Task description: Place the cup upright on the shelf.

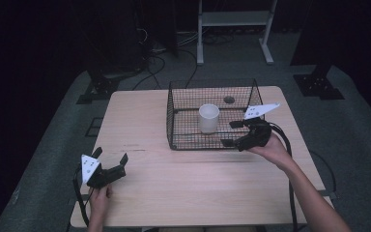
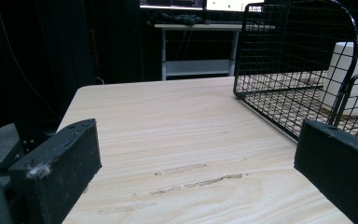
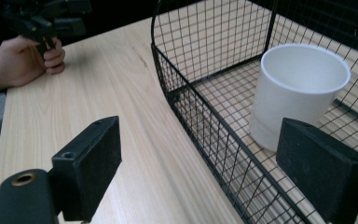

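- Plainly, the table [image 1: 183, 188] is pale wood with a fine straight grain and rounded corners; a few scuffed streaks mark its top in front of the left gripper.
- On the table's far half sits a black wire basket [image 1: 174, 121], a boxy mesh of thin rods with a thicker rim that curves at the corners.
- Inside the basket stands a white cup [image 1: 208, 118], upright, smooth and matt, round with a slightly tapered wall and an open mouth; nothing shows in it from the right gripper view [image 3: 298, 93].
- The right gripper [image 1: 232, 133] is at the basket's near right corner, its blocky black jaws parted, one on each side of the basket's near wall: one over the bare table, the other inside near the cup. The pads look apart from both wire and cup, so it holds nothing.
- The left gripper [image 1: 110, 155] rests low at the table's near left, well apart from the basket, its jaws wide apart with only bare wood between them.
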Tool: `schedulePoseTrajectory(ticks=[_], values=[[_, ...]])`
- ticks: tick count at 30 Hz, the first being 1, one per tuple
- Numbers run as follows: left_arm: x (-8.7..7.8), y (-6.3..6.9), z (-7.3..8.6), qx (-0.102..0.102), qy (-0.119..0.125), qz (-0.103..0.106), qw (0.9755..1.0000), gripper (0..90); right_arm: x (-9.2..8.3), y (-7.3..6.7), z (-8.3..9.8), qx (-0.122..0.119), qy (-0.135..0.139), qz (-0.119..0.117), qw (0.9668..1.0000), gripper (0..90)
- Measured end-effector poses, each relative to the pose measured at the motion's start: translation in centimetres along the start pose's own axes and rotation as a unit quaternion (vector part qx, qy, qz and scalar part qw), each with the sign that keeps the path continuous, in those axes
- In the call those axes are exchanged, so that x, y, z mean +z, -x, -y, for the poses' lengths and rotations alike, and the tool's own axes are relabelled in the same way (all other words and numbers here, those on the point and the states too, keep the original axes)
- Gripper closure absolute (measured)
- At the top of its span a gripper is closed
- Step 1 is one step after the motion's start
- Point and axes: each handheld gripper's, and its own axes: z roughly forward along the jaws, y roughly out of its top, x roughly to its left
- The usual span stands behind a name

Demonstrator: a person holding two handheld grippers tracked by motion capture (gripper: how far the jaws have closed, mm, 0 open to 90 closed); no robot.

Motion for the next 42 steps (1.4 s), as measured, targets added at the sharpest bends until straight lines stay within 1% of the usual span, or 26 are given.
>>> schedulePoseTrajectory(ticks=[4,6,9,11,16,19,21,28,32,37,39,42], values=[[0.0,0.0,0.0,0.000,0.000,0.000,1.0000,0.0,0.1,-0.2,0.9,-0.002,-0.009,-0.001,1.0000,13.1],[0.0,0.0,0.0,0.000,0.000,0.000,1.0000,0.0,0.0,-0.1,1.2,0.006,-0.004,-0.004,1.0000,13.1],[0.0,0.0,0.0,0.000,0.000,0.000,1.0000,0.0,-0.2,-0.1,1.8,0.009,-0.002,-0.004,1.0000,13.1],[0.0,0.0,0.0,0.001,0.000,0.000,1.0000,0.0,-0.4,-0.2,2.2,0.007,-0.005,0.002,1.0000,13.1],[0.0,0.0,0.0,0.000,0.000,0.000,1.0000,0.0,-0.9,-0.3,3.0,0.011,0.000,0.002,0.9999,13.1],[0.0,0.0,0.0,0.001,-0.001,0.000,1.0000,0.0,-1.2,-0.2,3.3,0.013,-0.003,0.006,0.9999,13.0],[0.0,0.0,0.0,0.001,-0.001,0.000,1.0000,0.0,-1.5,-0.2,3.6,0.015,0.004,0.006,0.9999,13.1],[0.0,0.0,0.0,0.002,-0.001,0.000,1.0000,0.0,-2.0,-0.3,4.5,0.020,0.007,0.009,0.9997,13.1],[0.0,0.0,0.0,0.001,-0.001,0.000,1.0000,0.0,-2.3,-0.4,4.7,0.018,0.006,0.010,0.9998,13.0],[0.0,0.0,0.0,0.001,-0.001,0.000,1.0000,0.0,-2.7,-0.4,5.1,0.023,0.011,0.011,0.9996,13.0],[0.0,0.0,0.0,0.001,-0.001,0.000,1.0000,0.0,-2.8,-0.5,5.5,0.024,0.017,0.013,0.9995,13.1],[0.0,0.0,0.0,0.001,-0.001,0.000,1.0000,0.0,-2.8,-0.5,5.9,0.026,0.010,0.014,0.9995,13.0]])
